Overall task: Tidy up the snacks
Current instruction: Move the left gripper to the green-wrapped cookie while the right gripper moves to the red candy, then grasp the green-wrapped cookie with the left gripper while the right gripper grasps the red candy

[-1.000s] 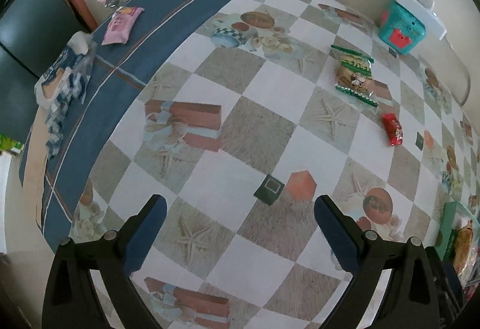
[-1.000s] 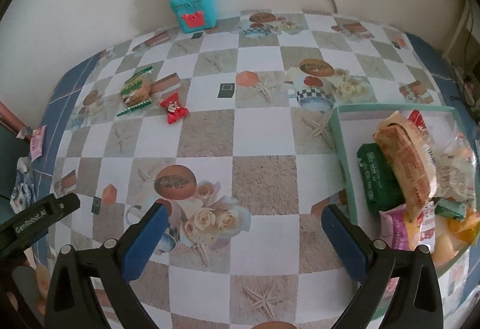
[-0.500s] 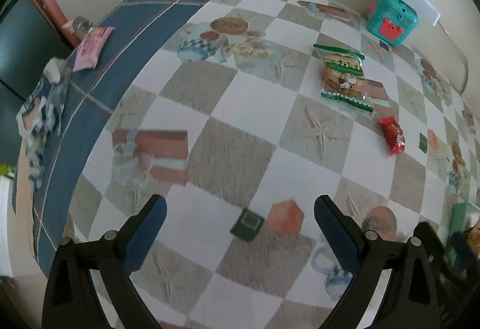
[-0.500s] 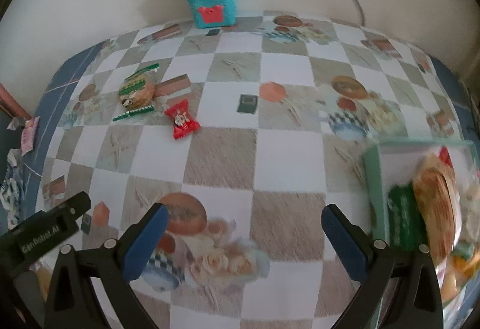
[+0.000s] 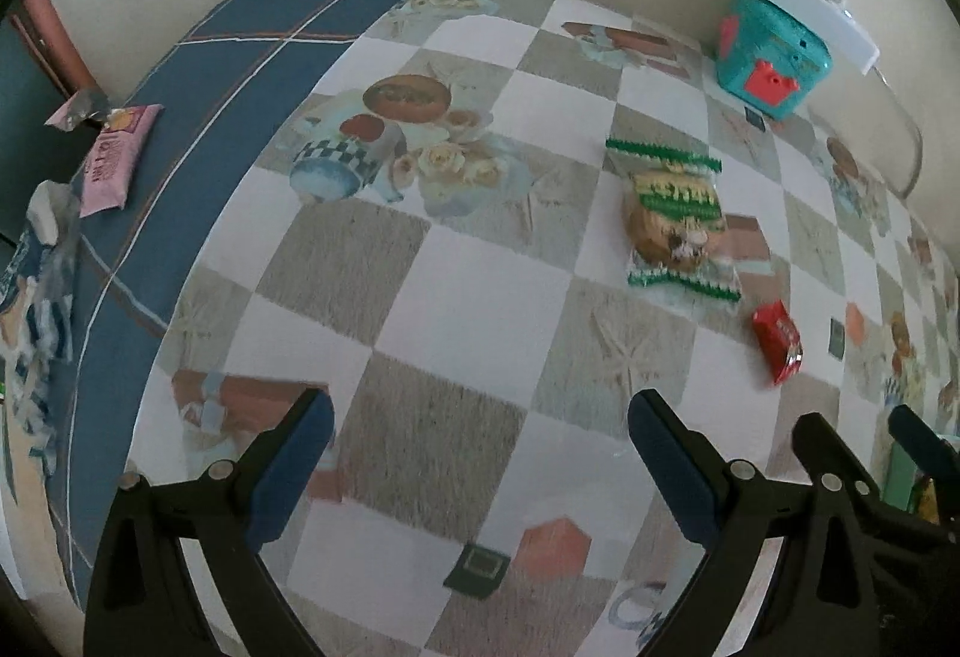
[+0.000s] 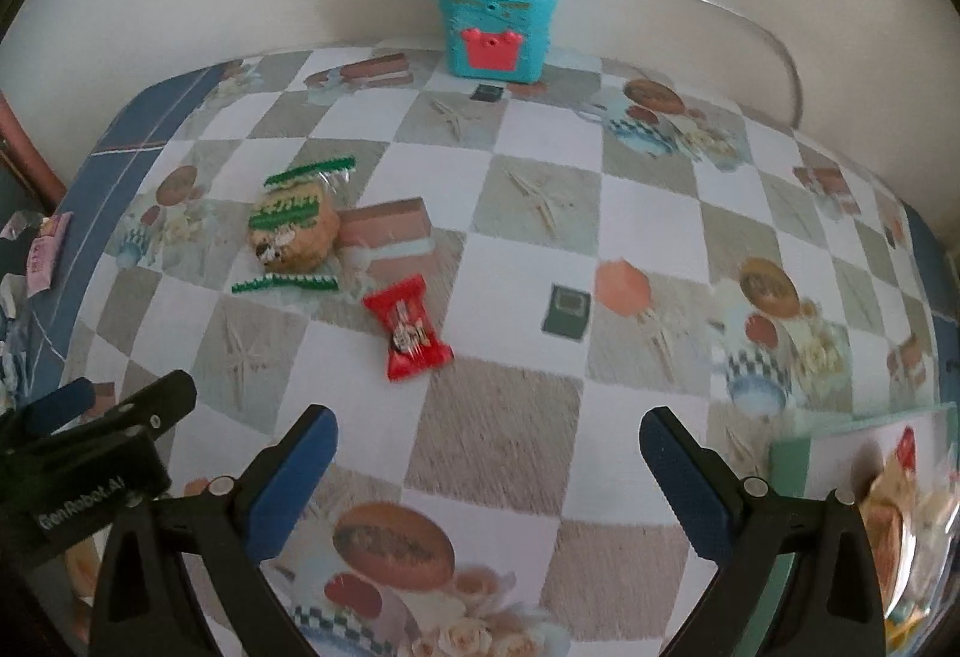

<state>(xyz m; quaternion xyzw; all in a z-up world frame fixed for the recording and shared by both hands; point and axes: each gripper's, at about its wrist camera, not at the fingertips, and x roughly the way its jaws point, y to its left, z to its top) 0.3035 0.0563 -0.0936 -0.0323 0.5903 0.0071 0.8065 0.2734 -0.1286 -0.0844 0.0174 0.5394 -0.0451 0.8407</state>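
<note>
Red candy packet (image 6: 410,328) on the checkered tablecloth (image 6: 498,417), long axis from 11 to 5 o'clock; cookie packet (image 6: 294,231) at its 10 o'clock. Right gripper (image 6: 487,462) and left gripper (image 5: 480,447): jaws spread, empty

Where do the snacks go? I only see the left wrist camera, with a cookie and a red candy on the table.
Observer: Into a green-rimmed tray. The right wrist view shows it at the lower right, with several wrapped snacks inside, too blurred to name.
Operator: Is my other gripper holding something?
Observer: No. The right gripper is open and empty above the tablecloth. The red candy lies just ahead of it, a little to the left.
</note>
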